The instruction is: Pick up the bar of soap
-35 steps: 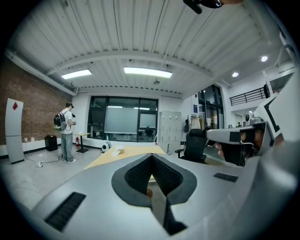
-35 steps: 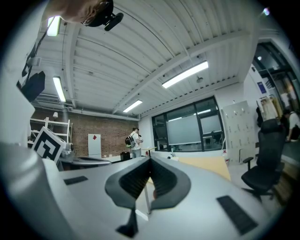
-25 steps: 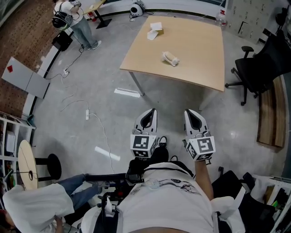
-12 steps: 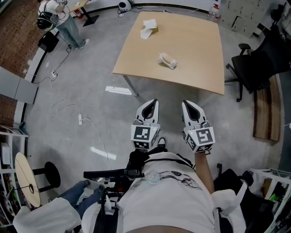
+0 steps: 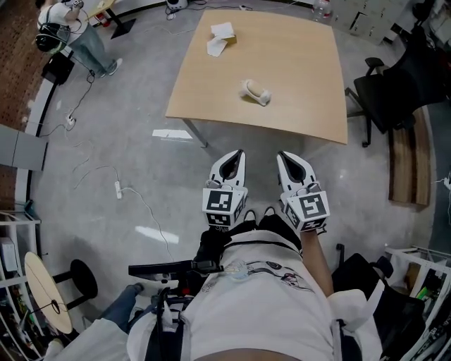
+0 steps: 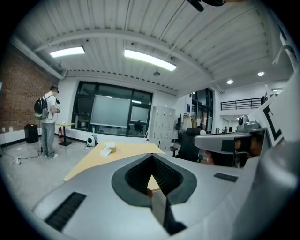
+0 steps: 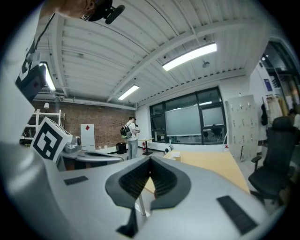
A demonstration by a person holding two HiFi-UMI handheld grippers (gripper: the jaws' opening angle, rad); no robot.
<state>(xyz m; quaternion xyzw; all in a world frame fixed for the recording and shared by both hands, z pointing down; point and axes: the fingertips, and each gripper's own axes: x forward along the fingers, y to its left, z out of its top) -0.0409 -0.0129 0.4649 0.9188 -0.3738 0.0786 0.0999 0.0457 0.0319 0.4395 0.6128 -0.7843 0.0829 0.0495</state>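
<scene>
A wooden table [image 5: 296, 113] stands ahead of me across bare floor. Near its middle lies a pale oblong thing [image 5: 255, 92], which may be the bar of soap. Small white boxes [image 5: 220, 39] sit near the far left corner, also seen in the left gripper view [image 6: 108, 149] and the right gripper view [image 7: 174, 155]. My left gripper [image 5: 235, 155] and right gripper [image 5: 285, 156] are held side by side, well short of the table's near edge. Both point at the table, each with its jaws together and nothing between them [image 6: 151, 157] [image 7: 149, 160].
A black office chair [image 5: 394, 88] stands right of the table, with a wooden bench [image 5: 403, 166] beyond it. A person with a backpack [image 5: 67, 28] stands far left. A power strip and cables [image 5: 118, 189] lie on the floor. A bottle [image 5: 320, 8] stands at the table's far edge.
Both grippers have moved toward the table with the person. The table now sits lower and nearer in the head view. The jaws have stayed together.
</scene>
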